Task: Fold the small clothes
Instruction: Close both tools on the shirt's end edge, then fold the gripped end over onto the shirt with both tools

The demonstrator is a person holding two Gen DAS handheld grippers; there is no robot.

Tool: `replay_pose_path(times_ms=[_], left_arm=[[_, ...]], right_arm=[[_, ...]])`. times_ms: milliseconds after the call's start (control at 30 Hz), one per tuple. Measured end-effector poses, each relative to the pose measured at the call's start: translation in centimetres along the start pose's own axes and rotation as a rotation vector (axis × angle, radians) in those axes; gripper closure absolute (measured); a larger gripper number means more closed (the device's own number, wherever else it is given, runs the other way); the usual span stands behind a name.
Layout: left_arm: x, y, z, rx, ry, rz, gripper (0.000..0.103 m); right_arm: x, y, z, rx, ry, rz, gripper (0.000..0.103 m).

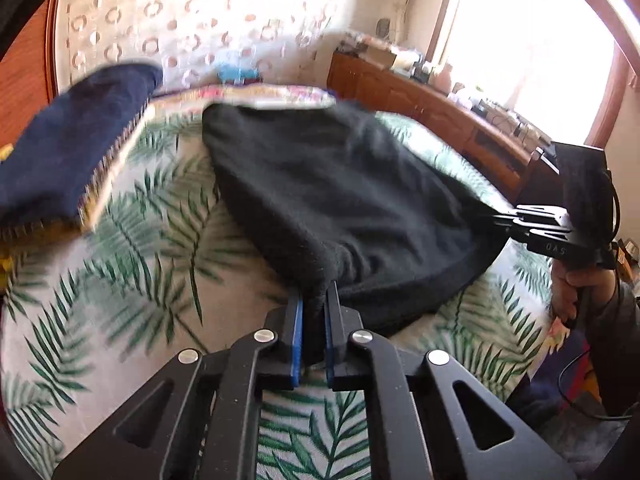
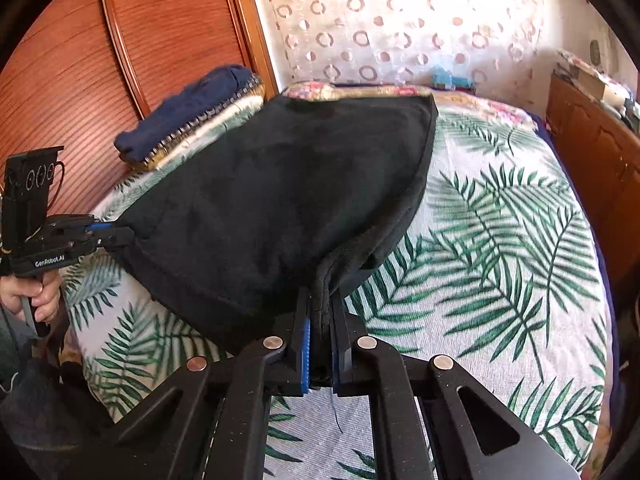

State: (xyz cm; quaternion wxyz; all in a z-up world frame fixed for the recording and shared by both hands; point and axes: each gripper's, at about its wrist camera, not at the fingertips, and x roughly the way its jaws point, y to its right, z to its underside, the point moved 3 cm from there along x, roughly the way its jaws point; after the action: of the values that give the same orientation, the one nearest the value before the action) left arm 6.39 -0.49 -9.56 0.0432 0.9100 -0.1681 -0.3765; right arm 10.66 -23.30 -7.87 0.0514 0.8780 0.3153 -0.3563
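A black garment [image 1: 340,184] lies spread on a bed with a palm-leaf sheet [image 1: 120,240], its near edge lifted off the sheet. My left gripper [image 1: 316,294] is shut on the garment's near left corner, with cloth bunched between its blue pads [image 1: 297,320]. In the right wrist view, my right gripper [image 2: 320,294] is shut on the near right corner of the black garment [image 2: 280,184]. Each view shows the other gripper from the side: the right gripper [image 1: 500,218] at the right edge and the left gripper [image 2: 120,236] at the left, each pinching a corner.
A stack of folded clothes with a navy piece on top [image 2: 188,108] sits at the bed's far left, by a wooden wardrobe [image 2: 80,60]. A wooden cabinet [image 1: 420,108] runs along the bed's right side under a bright window. A person's hand [image 2: 36,296] grips the left handle.
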Motion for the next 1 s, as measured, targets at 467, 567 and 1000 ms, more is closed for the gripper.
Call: replay_pose_path(times_ms=[467, 567, 1000], left_arm=[[1.4, -3.2, -12.3, -0.056, 0.187, -0.032, 0.095], [3.3, -4.6, -14.3, -0.070, 0.180, -0.049, 0.095], [11.1, -8.5, -17.8, -0.129, 0.088, -0.114, 0.093]], right_arm=[[-1.6, 2.9, -9.5, 0.012, 0.154, -0.024, 0.097], [0.4, 3.9, -12.0, 0.013, 0.144, -0.017, 0.097], [9.8, 7.7, -18.0, 0.060, 0.097, 0.017, 0.097]])
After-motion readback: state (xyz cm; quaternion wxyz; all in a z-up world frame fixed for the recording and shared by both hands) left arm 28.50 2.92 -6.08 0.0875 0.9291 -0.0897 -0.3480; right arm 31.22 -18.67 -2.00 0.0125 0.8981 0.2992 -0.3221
